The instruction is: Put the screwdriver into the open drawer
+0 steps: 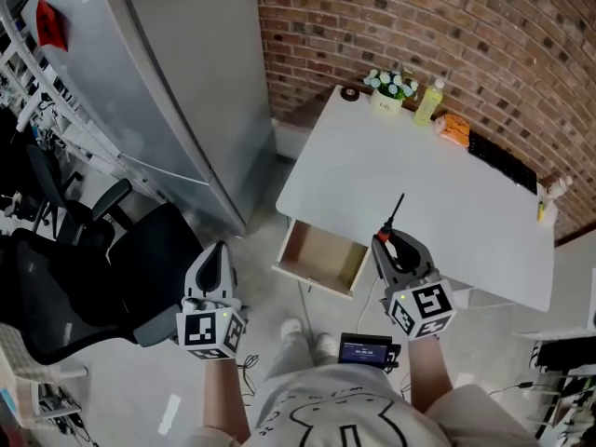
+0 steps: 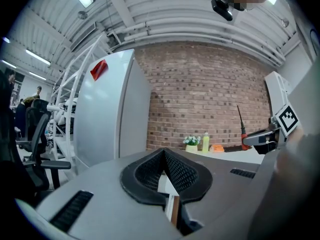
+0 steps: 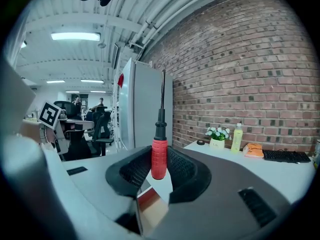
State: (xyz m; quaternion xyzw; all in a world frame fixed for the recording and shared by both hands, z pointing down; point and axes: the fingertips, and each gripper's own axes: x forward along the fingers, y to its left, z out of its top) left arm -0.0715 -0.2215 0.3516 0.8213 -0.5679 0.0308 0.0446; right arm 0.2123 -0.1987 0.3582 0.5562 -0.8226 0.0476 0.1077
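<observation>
The screwdriver [image 1: 386, 226] has a red handle and a thin black shaft. It stands upright in my right gripper [image 1: 384, 238], which is shut on the handle [image 3: 159, 159], shaft pointing up. This gripper hovers at the white table's [image 1: 419, 175] front edge, just right of the open wooden drawer [image 1: 321, 254], which holds nothing. My left gripper [image 1: 220, 248] is lower left of the drawer, above the floor, apart from it. In the left gripper view its pads [image 2: 177, 173] meet at the tips with nothing between them, and the right gripper [image 2: 265, 138] with the screwdriver [image 2: 243, 134] shows at the right.
A black office chair [image 1: 112, 277] stands at the left, beside a tall grey cabinet [image 1: 177, 91]. At the table's back are a flower pot [image 1: 391, 87], a yellow-green bottle [image 1: 429, 101], an orange object [image 1: 453, 130] and a black keyboard [image 1: 503, 161]. A brick wall [image 1: 447, 26] runs behind.
</observation>
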